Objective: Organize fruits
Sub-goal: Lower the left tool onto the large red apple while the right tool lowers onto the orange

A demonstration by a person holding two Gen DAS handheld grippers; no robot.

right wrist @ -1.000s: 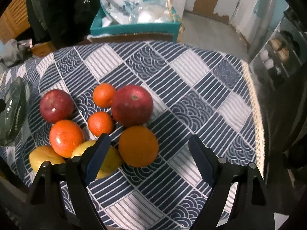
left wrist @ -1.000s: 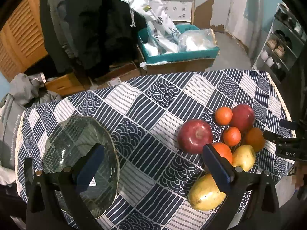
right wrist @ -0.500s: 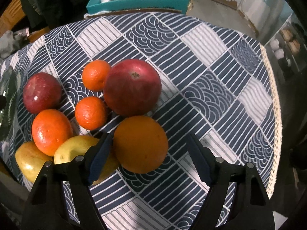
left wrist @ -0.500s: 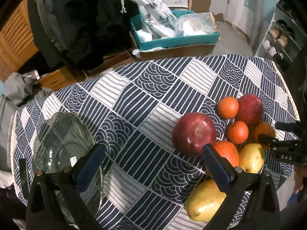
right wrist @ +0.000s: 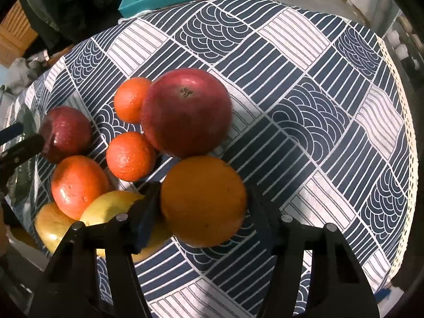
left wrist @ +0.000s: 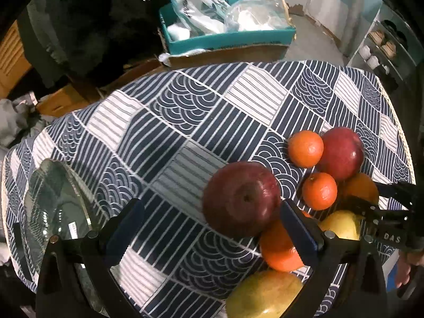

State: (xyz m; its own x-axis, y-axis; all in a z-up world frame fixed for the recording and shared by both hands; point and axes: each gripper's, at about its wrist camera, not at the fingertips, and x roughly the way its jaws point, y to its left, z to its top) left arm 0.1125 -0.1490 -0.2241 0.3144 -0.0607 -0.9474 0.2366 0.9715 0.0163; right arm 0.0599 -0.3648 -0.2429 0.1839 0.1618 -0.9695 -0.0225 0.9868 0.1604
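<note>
On the patterned cloth [right wrist: 304, 84] lies a cluster of fruit. My right gripper [right wrist: 202, 206] is closing on the large orange [right wrist: 204, 201], and its pads touch both sides of it. Behind the orange sit a big red apple [right wrist: 185, 111], two mandarins [right wrist: 131, 99] and a yellow fruit [right wrist: 108, 206]. My left gripper [left wrist: 210, 212] hangs open low over the cloth. The dark red apple [left wrist: 241, 198] lies between its fingers, close to the right one and untouched. A glass bowl [left wrist: 53, 204] stands at the left, beyond the left finger.
A teal crate [left wrist: 228, 39] full of plastic bags stands behind the table. The cloth's lace-trimmed edge [right wrist: 397, 106] runs down the right side. Shelves [left wrist: 384, 47] stand at the far right, and dark clothing hangs at the back left.
Both grippers have sunk toward the fruit. The right jaws have narrowed from wide apart onto the large orange. The left gripper has shifted right, bringing the dark red apple between its fingers.
</note>
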